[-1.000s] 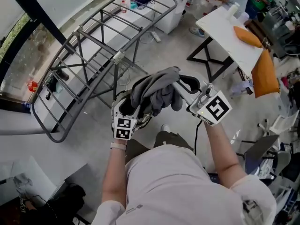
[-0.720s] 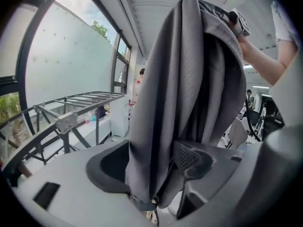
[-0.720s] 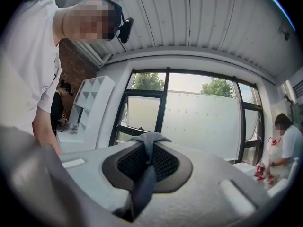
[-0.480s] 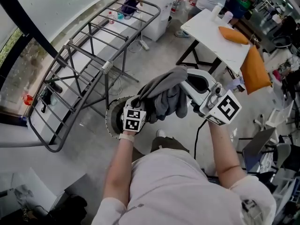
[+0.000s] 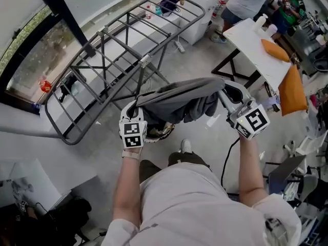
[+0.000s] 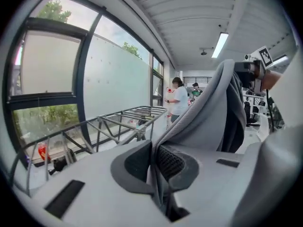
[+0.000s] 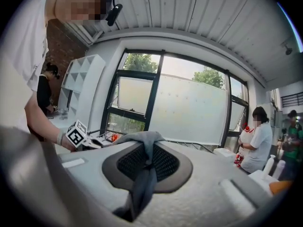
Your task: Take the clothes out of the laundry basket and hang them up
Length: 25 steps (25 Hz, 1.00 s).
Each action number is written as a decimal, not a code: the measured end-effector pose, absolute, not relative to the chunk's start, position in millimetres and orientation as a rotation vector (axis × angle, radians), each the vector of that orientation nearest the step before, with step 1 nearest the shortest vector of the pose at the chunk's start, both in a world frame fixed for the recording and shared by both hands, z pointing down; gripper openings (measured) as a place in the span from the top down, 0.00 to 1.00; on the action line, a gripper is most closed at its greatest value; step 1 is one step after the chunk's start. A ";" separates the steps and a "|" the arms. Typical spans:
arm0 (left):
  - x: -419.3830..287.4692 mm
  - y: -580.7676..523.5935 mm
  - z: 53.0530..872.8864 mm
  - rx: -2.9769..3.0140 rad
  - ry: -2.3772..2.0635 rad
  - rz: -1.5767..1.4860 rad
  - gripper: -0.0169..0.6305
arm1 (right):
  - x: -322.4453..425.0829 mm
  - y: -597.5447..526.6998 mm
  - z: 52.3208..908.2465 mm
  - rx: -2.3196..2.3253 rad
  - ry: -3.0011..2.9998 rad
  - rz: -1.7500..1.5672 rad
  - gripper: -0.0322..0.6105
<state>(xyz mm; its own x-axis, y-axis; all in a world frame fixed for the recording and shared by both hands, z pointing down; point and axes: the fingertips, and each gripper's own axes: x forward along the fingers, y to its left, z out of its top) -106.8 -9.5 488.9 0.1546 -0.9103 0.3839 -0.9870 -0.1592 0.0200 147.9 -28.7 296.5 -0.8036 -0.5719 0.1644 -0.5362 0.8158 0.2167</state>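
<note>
- The metal drying rack (image 5: 118, 55) fills the upper left of the head view. Its bars are bare, and it stands on the pale floor beside the window.
- The gray garment (image 5: 179, 99) hangs in mid-frame, stretched as a band between the two grippers. Its top edge is smooth and slightly arched, and darker bunched folds sag below toward the right end.
- The laundry basket (image 5: 163, 132) shows only as a piece of round rim just under the garment's left part.
- The left gripper (image 5: 134, 109), centre left, has its jaws clamped on a thin fold of the garment, which rises from them toward the upper right in the left gripper view.
- The right gripper (image 5: 224, 89), centre right, pinches the garment's other end, and a narrow strip drapes over its pads.
</note>
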 end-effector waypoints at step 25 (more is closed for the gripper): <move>-419.8 153.8 336.5 1.512 -2.802 0.782 0.95 | -168.8 -83.9 319.0 0.636 -2.798 -0.603 0.90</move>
<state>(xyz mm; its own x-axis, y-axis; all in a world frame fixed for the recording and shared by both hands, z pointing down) -419.8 153.8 336.5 -0.5670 -0.8173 0.1025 -0.7521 0.4630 -0.4689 -168.8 -83.9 319.0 -0.8848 -0.4526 0.1104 -0.3669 0.8230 0.4336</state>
